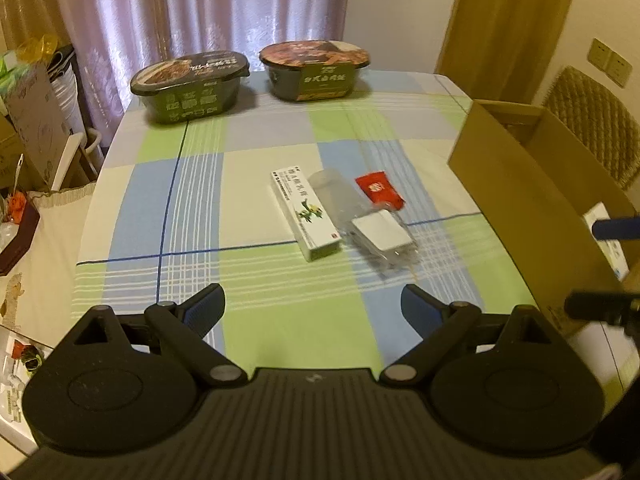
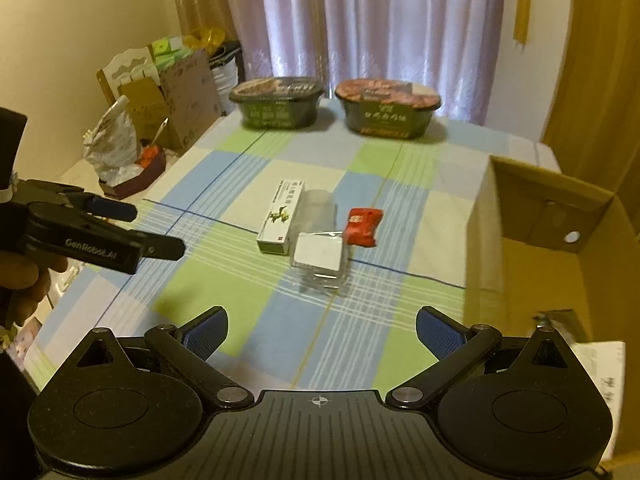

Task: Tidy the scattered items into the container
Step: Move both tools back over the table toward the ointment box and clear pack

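Note:
Three small items lie together mid-table: a white-and-green long box [image 1: 306, 214] [image 2: 280, 218], a clear plastic case with a white insert [image 1: 380, 236] [image 2: 320, 258], and a red packet [image 1: 378, 192] [image 2: 362, 227]. An open cardboard box [image 1: 532, 184] [image 2: 536, 248] stands on the table's right side. My left gripper [image 1: 314, 302] [image 2: 158, 229] is open and empty, hovering short of the items. My right gripper [image 2: 322, 326] is open and empty too, beside the cardboard box; its fingers [image 1: 616, 229] show at the left wrist view's right edge.
Two instant-meal bowls [image 1: 190, 84] [image 1: 314, 70] stand at the table's far edge before the curtain. Bags, cartons and a dark tray [image 2: 132, 178] crowd the surface left of the table. A woven chair [image 1: 592, 120] is behind the cardboard box. Paper [image 2: 600, 360] lies inside it.

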A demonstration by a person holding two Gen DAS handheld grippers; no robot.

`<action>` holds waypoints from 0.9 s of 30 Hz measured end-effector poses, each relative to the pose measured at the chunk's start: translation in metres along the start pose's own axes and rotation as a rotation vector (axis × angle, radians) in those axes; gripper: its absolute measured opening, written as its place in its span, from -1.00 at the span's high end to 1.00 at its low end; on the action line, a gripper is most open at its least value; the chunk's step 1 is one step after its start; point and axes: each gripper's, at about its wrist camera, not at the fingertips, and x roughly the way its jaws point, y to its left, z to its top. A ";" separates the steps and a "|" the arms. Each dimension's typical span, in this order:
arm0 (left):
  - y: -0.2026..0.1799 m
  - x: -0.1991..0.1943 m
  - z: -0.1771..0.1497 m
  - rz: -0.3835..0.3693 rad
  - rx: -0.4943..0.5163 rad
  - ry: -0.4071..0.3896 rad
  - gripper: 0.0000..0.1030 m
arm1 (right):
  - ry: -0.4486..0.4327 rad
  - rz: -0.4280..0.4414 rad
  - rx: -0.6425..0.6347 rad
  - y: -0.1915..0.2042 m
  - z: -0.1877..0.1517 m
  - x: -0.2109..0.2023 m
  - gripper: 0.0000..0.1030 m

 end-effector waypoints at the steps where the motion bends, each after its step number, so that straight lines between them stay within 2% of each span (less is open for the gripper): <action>1: 0.002 0.007 0.003 0.002 -0.006 0.000 -0.80 | 0.005 0.005 0.004 -0.001 0.002 0.008 -1.00; 7: 0.015 0.047 0.016 -0.005 -0.080 -0.014 -0.80 | 0.028 0.034 0.039 -0.006 0.012 0.056 -1.00; 14: 0.030 0.082 0.024 0.024 -0.149 -0.012 -0.80 | 0.044 0.057 0.069 -0.015 0.015 0.099 -1.00; 25: 0.033 0.105 0.051 -0.021 -0.144 -0.031 -0.79 | 0.053 0.067 0.130 -0.031 0.028 0.140 -1.00; 27: 0.034 0.110 0.052 -0.009 -0.144 -0.022 -0.79 | 0.059 0.070 0.113 -0.029 0.031 0.147 -1.00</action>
